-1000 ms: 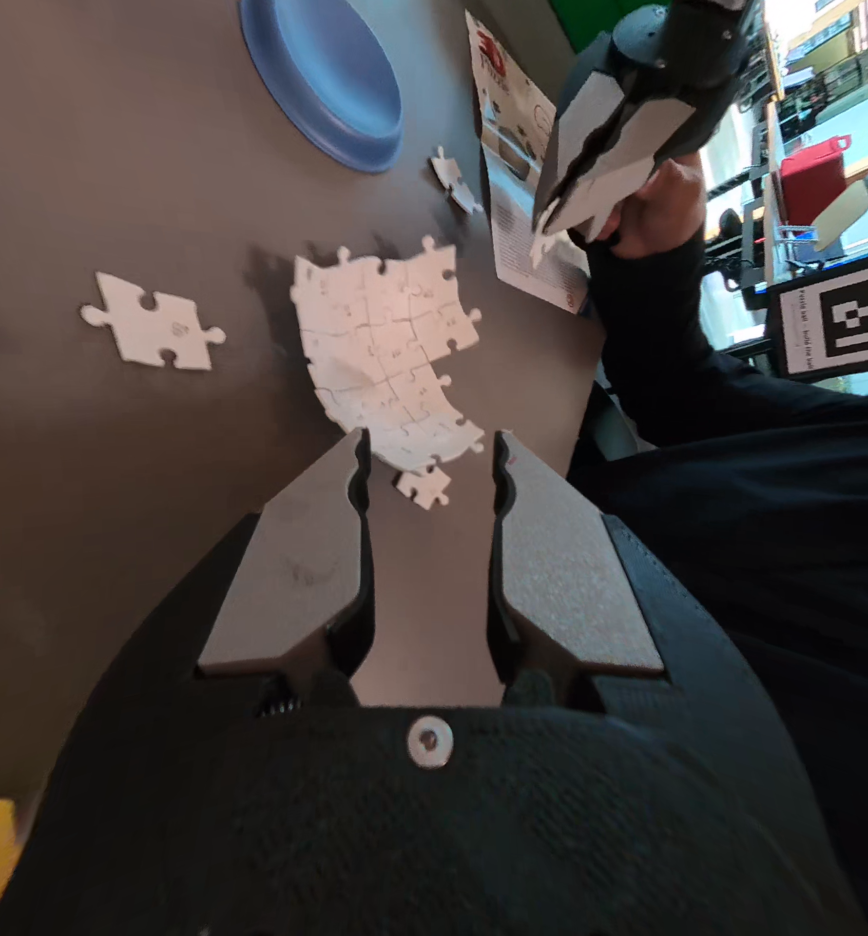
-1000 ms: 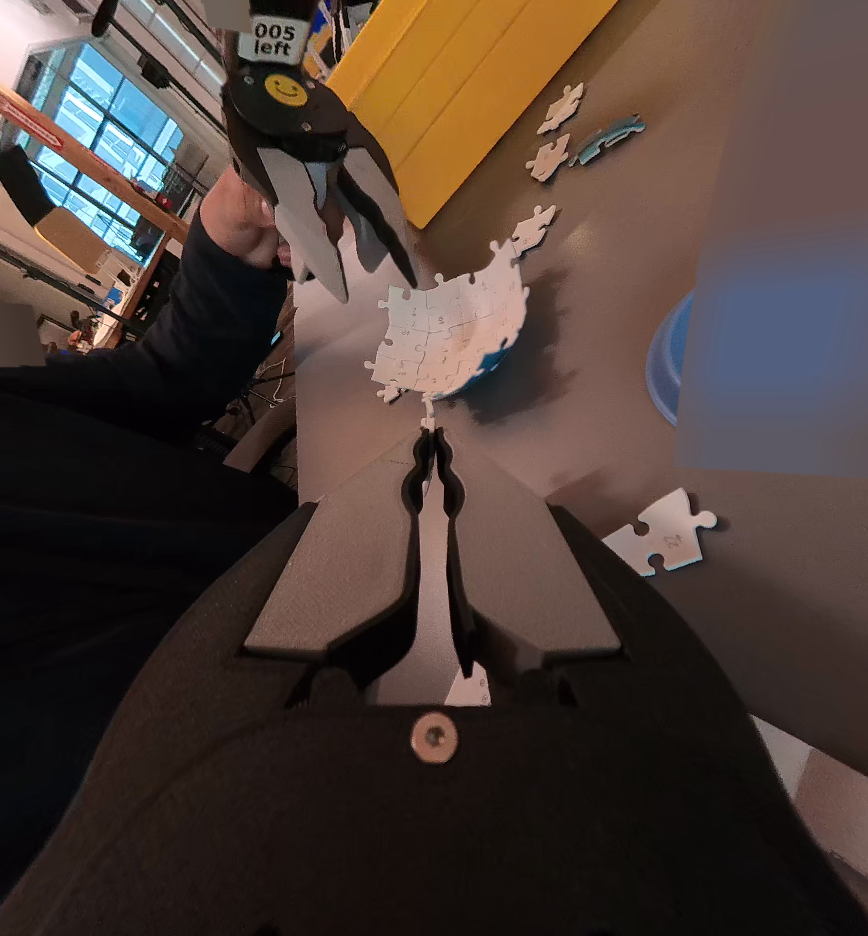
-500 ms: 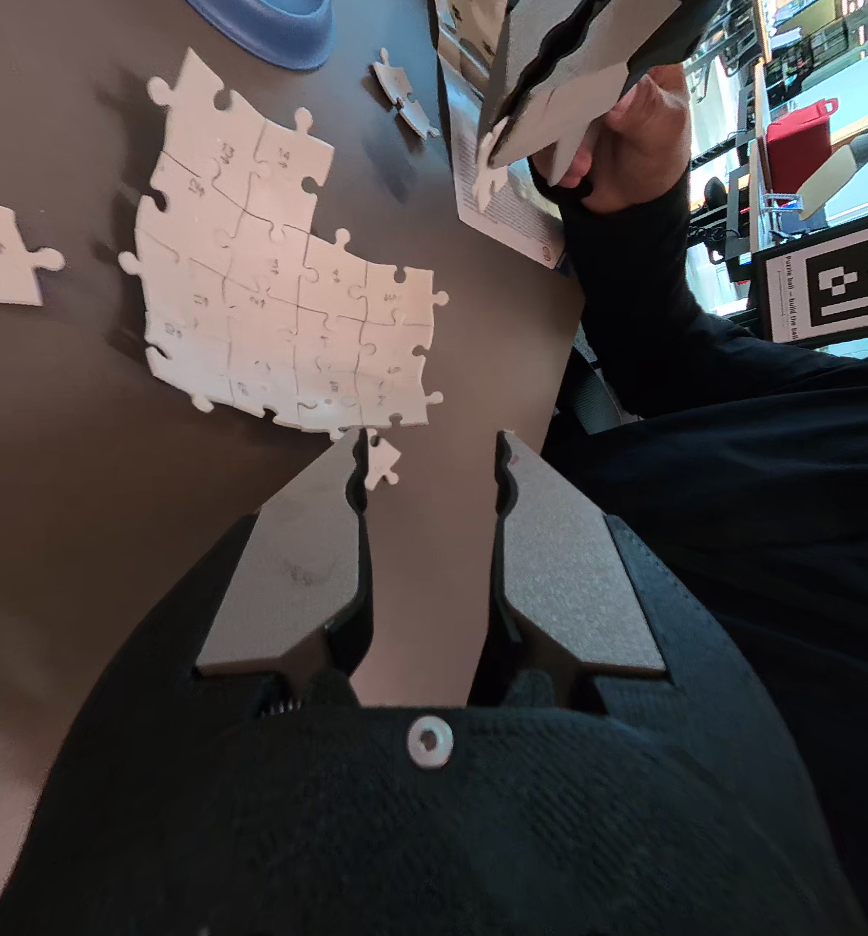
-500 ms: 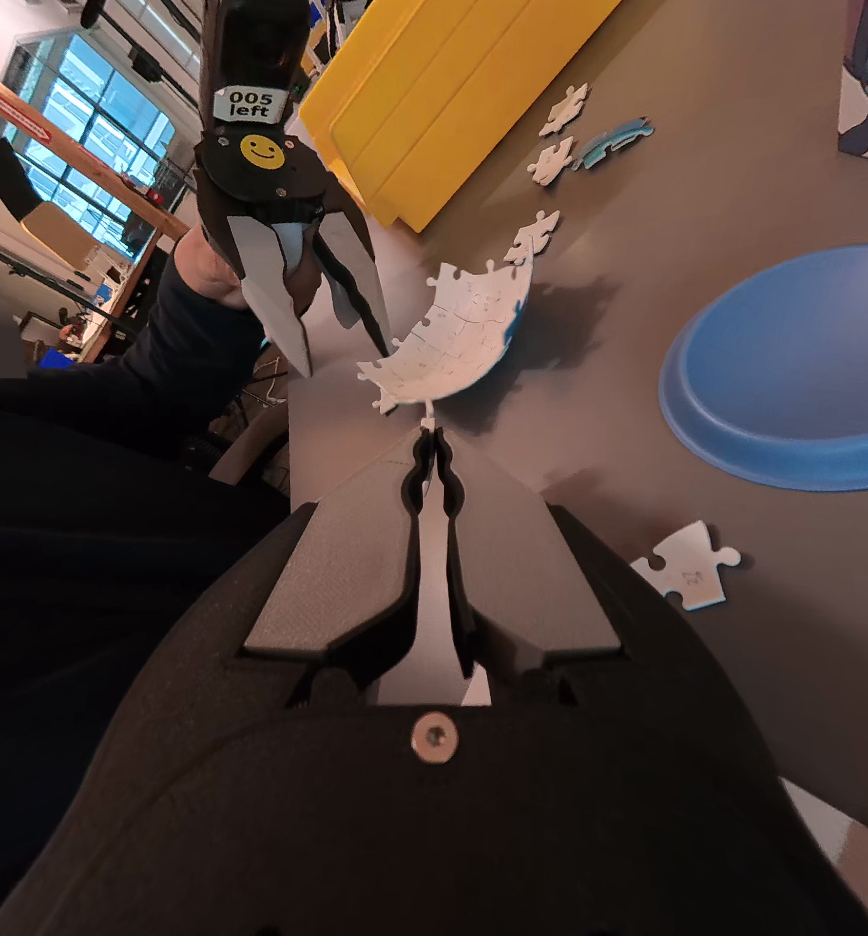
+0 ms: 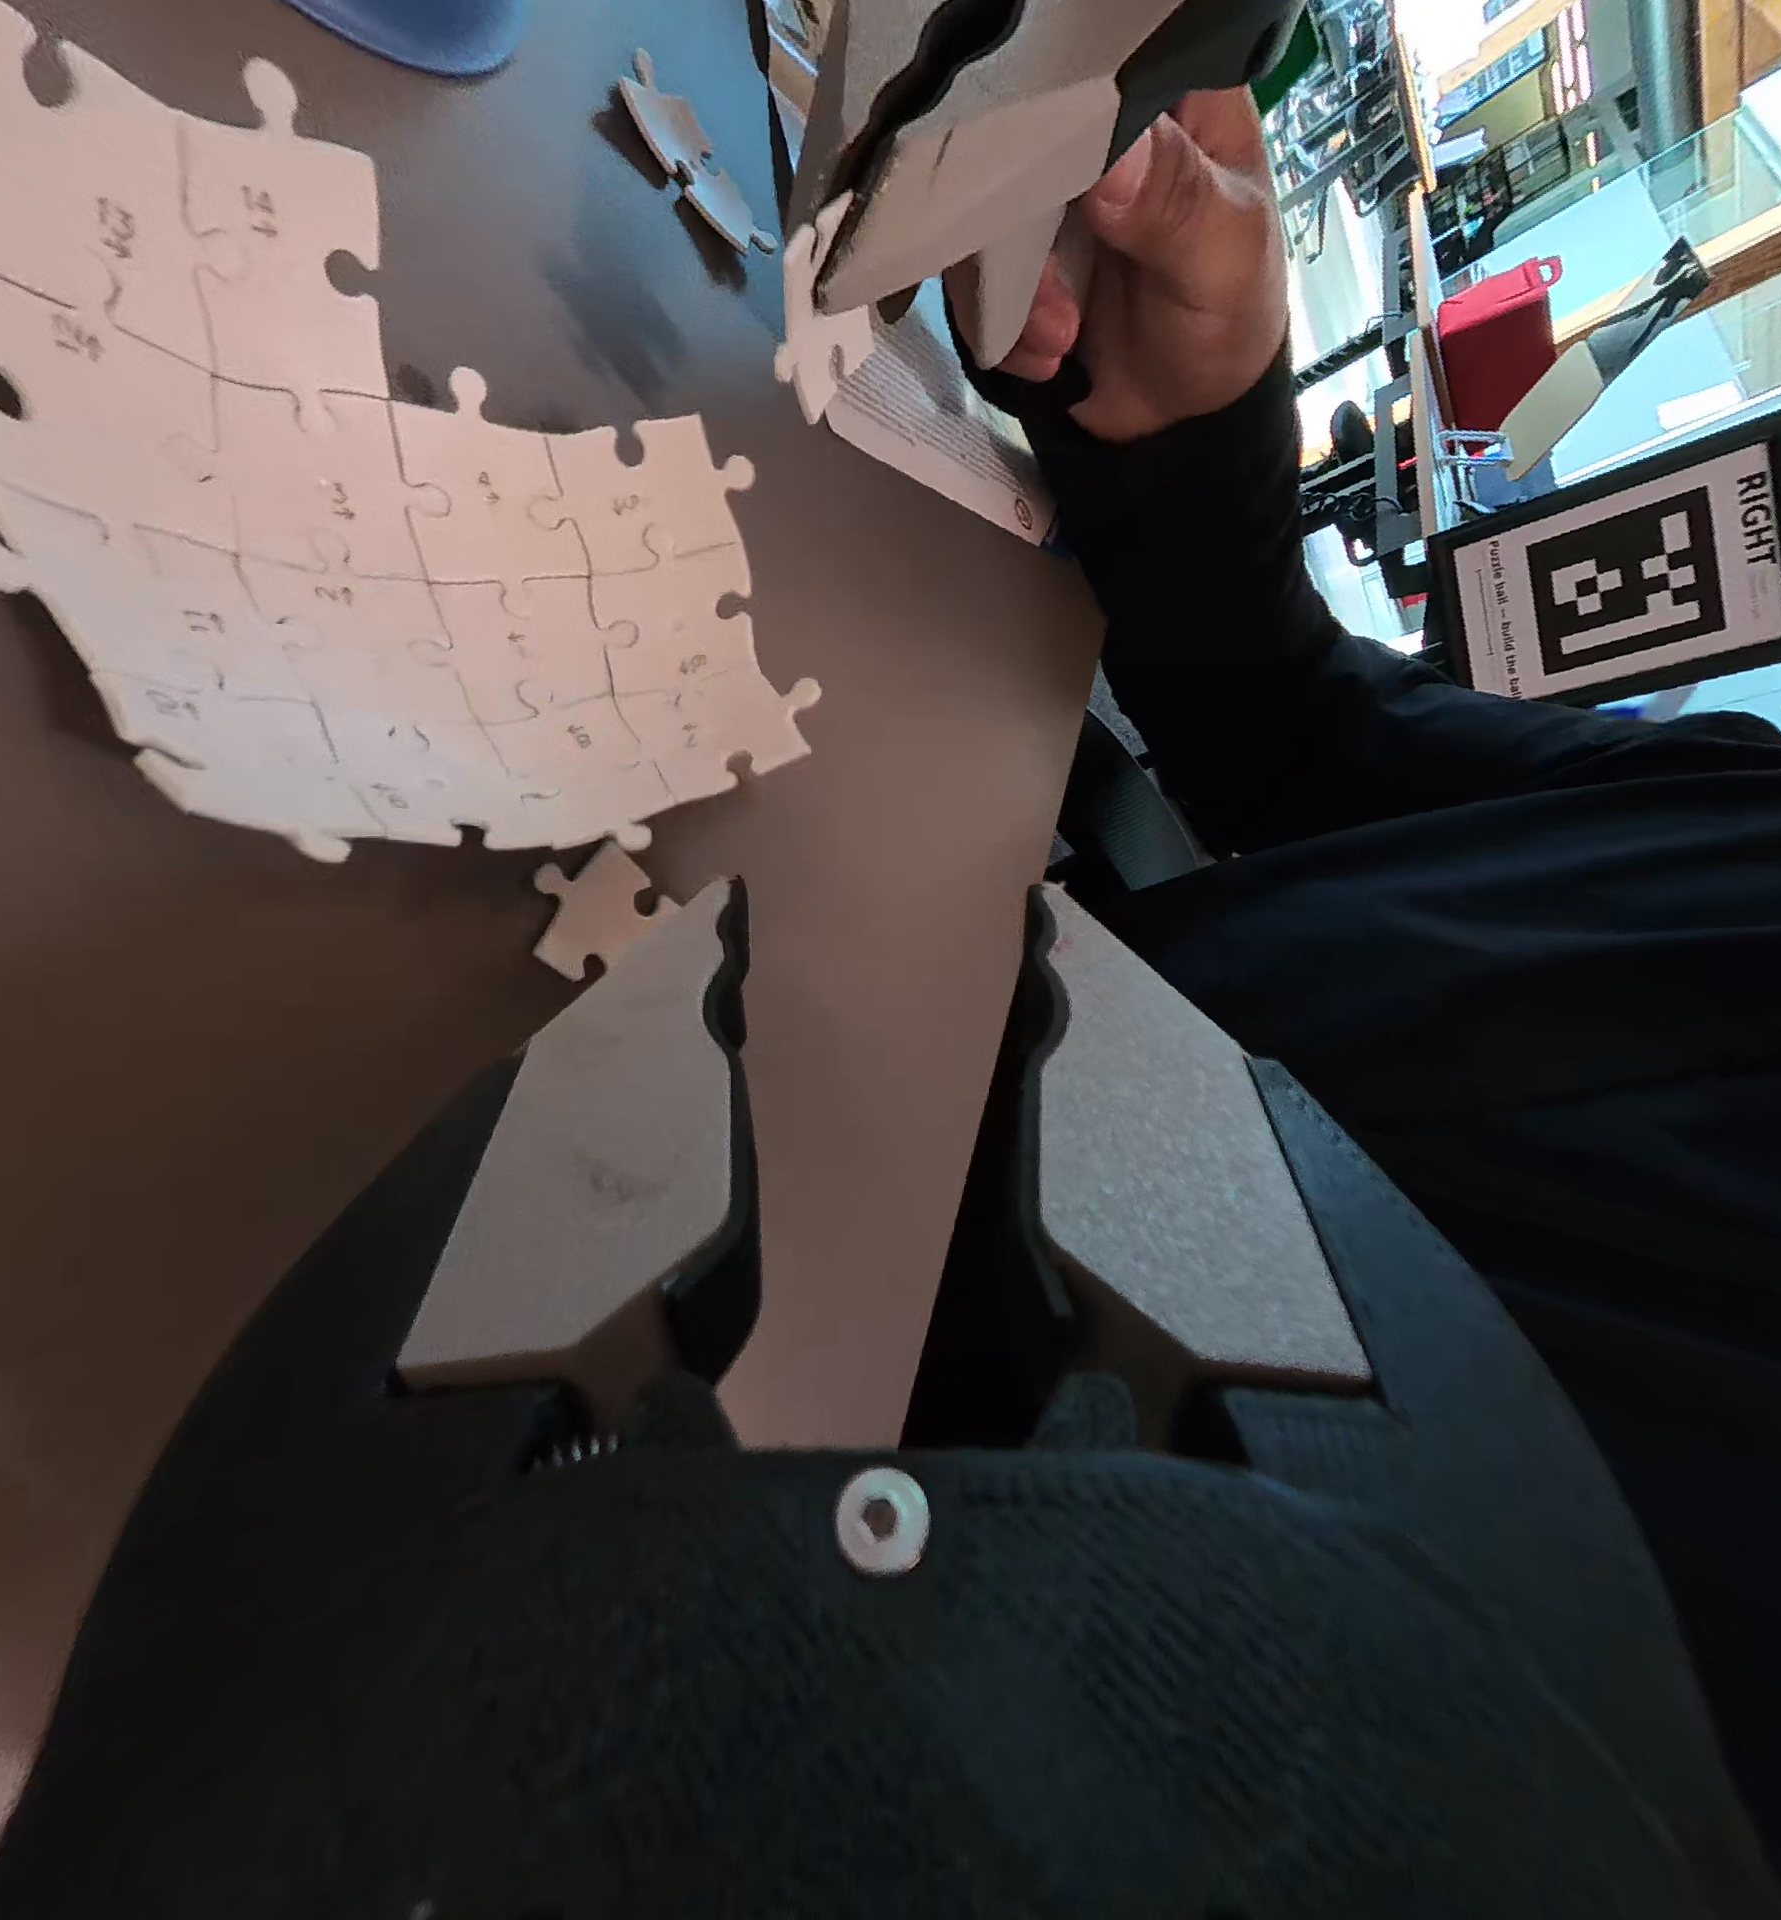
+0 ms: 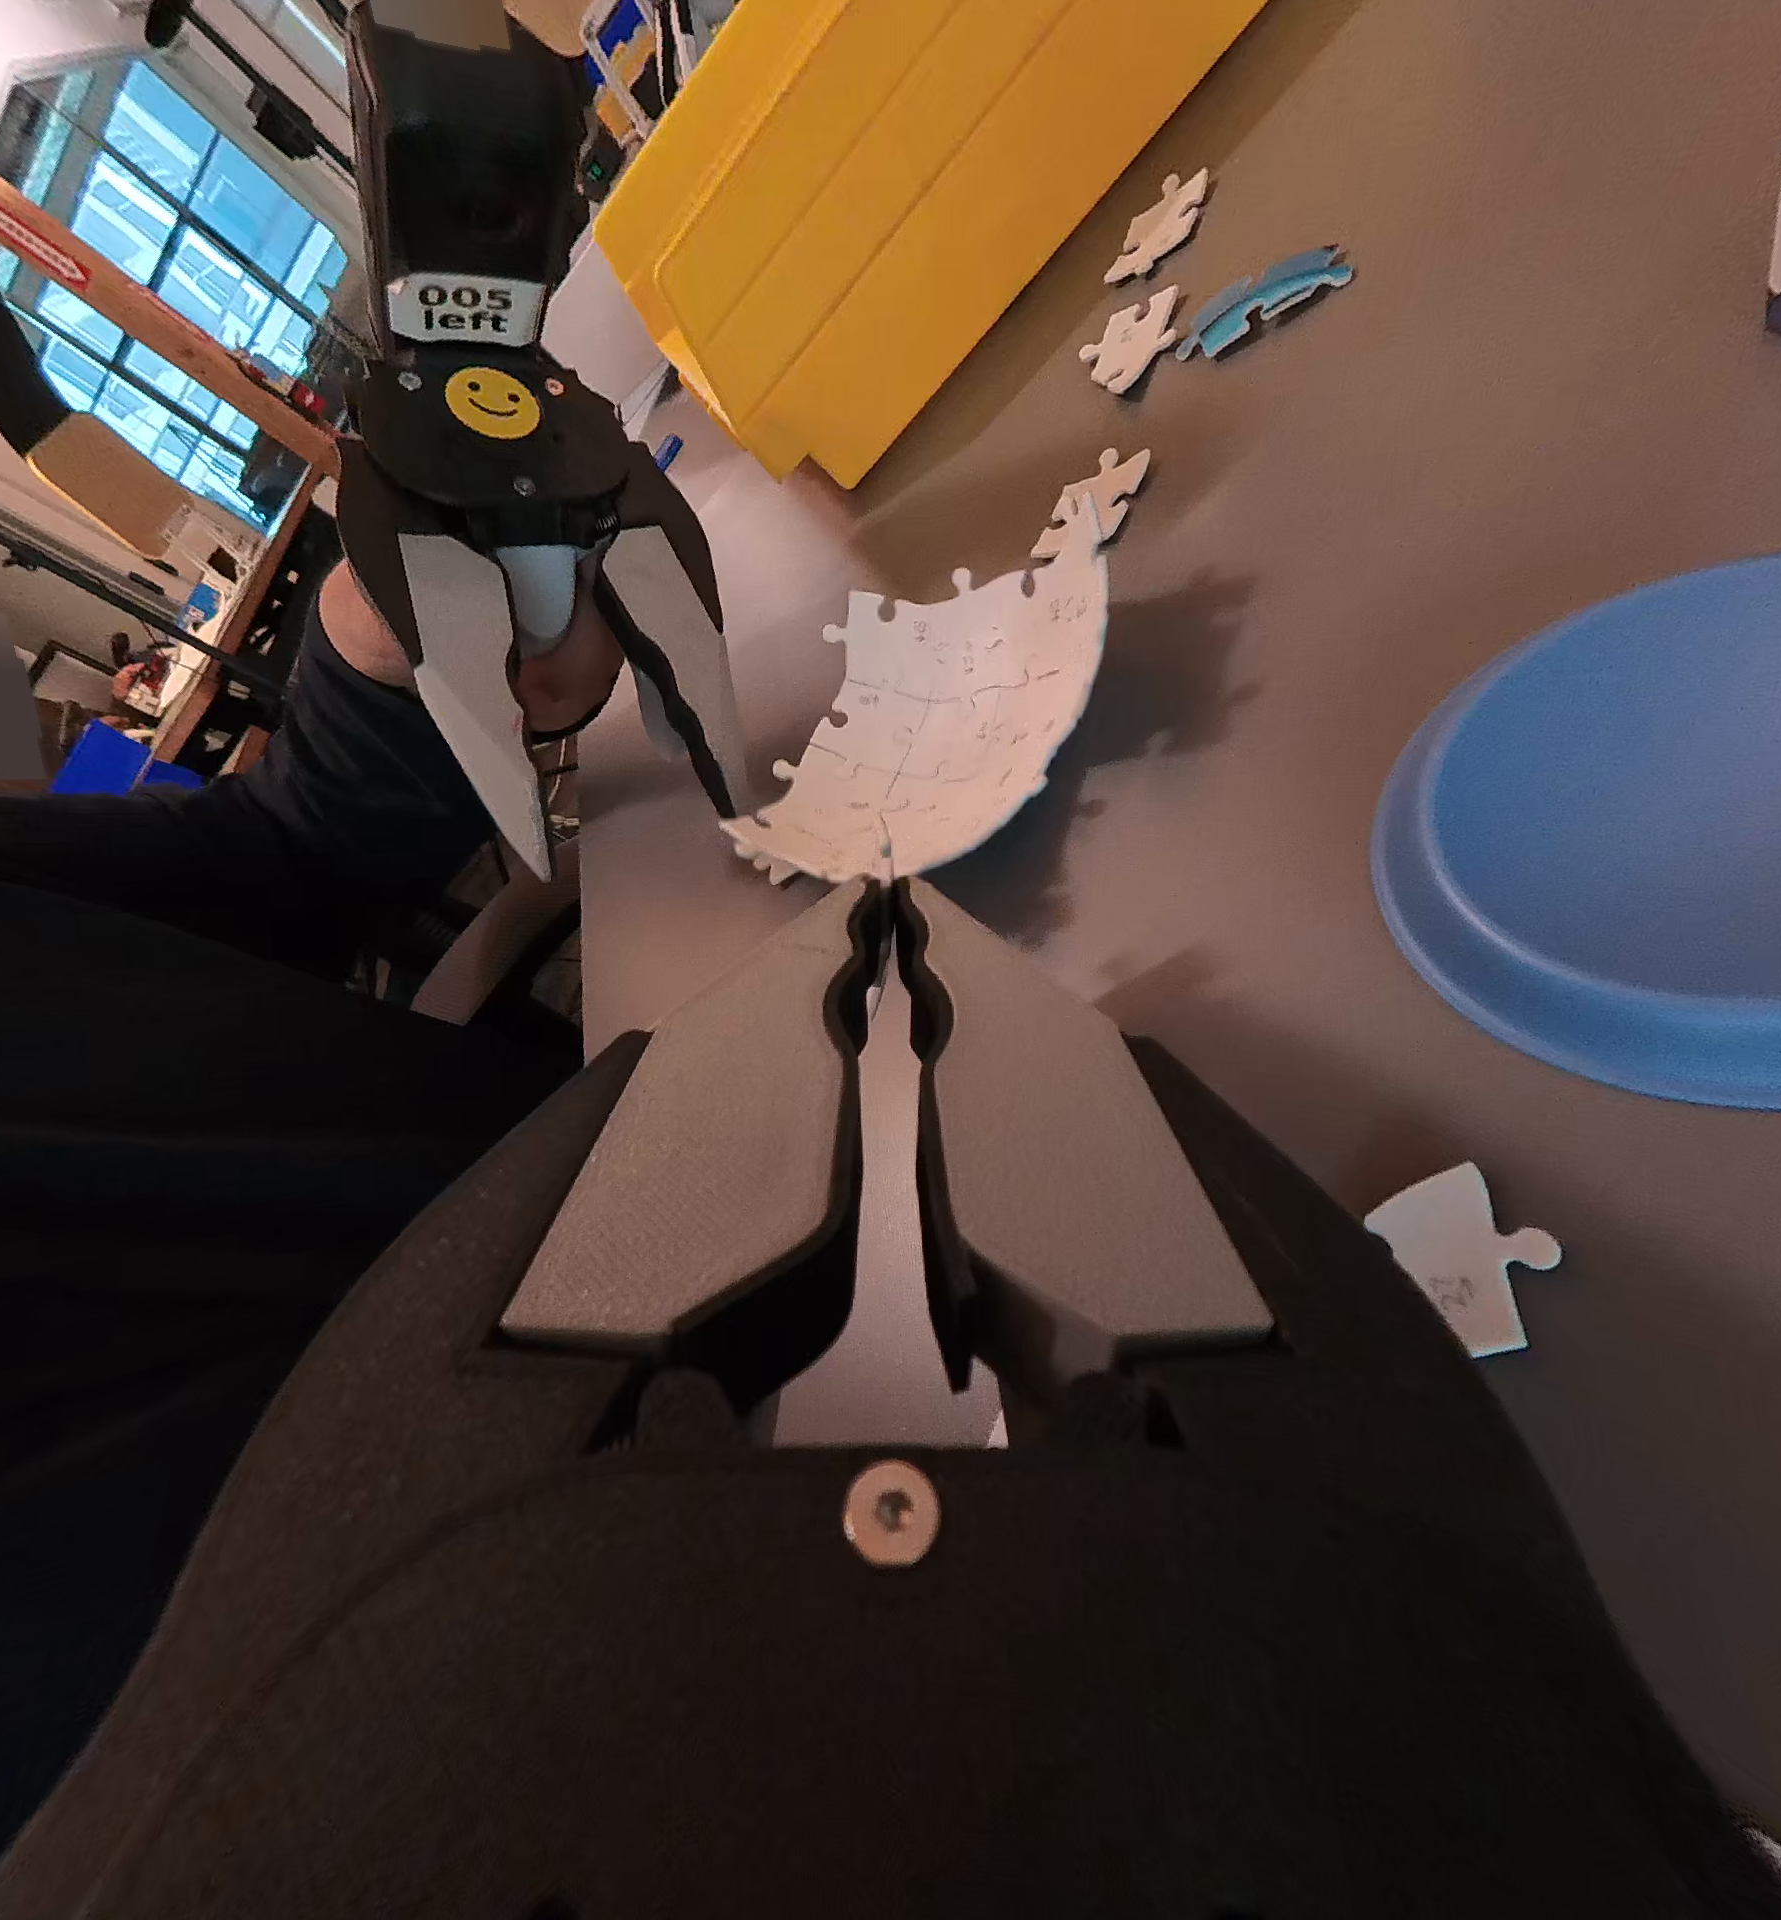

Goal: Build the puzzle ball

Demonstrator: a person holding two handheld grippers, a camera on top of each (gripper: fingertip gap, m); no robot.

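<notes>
Our right hand-held gripper [image 6: 884, 896], pinching a loose piece [image 5: 821, 312], sits above the curved puzzle shell [image 5: 377, 582]; our left hand-held gripper [image 5: 881, 914] gapes empty beside it.

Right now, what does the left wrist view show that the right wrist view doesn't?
Only the left view: the open left claw close up, a loose piece by its tip, and the framed marker card. Only the right view: the yellow bin and whole blue dish. Both: the curved puzzle section, and the right claw pinching a piece.
</notes>
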